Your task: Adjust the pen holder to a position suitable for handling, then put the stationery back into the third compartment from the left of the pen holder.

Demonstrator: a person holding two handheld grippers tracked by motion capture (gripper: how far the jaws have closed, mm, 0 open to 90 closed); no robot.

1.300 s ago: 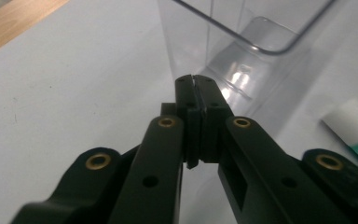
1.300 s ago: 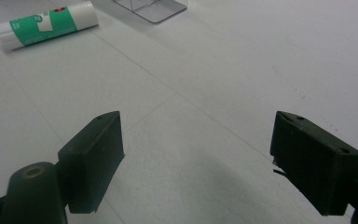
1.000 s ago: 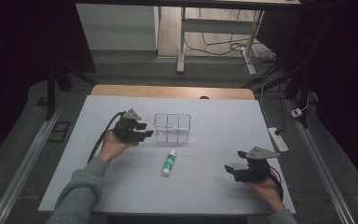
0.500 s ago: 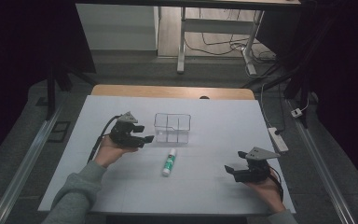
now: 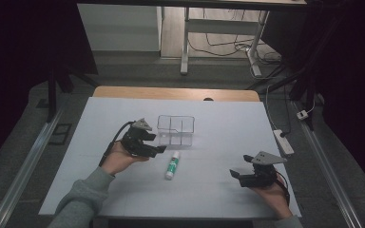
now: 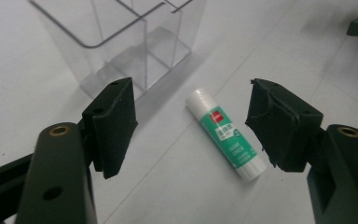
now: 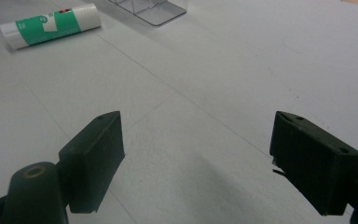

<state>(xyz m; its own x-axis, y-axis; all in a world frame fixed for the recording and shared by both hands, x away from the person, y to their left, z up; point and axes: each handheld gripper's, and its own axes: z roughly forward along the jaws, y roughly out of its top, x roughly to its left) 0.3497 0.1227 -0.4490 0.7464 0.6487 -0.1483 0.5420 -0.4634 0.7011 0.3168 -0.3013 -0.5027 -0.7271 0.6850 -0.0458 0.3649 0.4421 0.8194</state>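
Note:
A white and green glue stick [image 5: 172,165] lies flat on the white table, just in front of a clear plastic organiser box [image 5: 176,129] with compartments. My left gripper [image 5: 158,149] is open and sits just left of the stick's far end. In the left gripper view the glue stick [image 6: 226,135] lies between and beyond the two open jaws, and the clear box [image 6: 121,42] stands at the upper left. My right gripper [image 5: 234,174] is open near the table's front right, well apart from the stick. The right gripper view has the glue stick [image 7: 51,24] at the far upper left and the box [image 7: 151,9] at the top edge.
The white table sheet [image 5: 218,123] covers most of a wooden top whose far edge [image 5: 171,92] shows. A power strip [image 5: 283,141] lies at the right edge. A desk frame with cables [image 5: 218,42] stands on the floor beyond the table.
My left gripper has moved toward the near side and right, closer to the glue stick. The right gripper has stayed in place.

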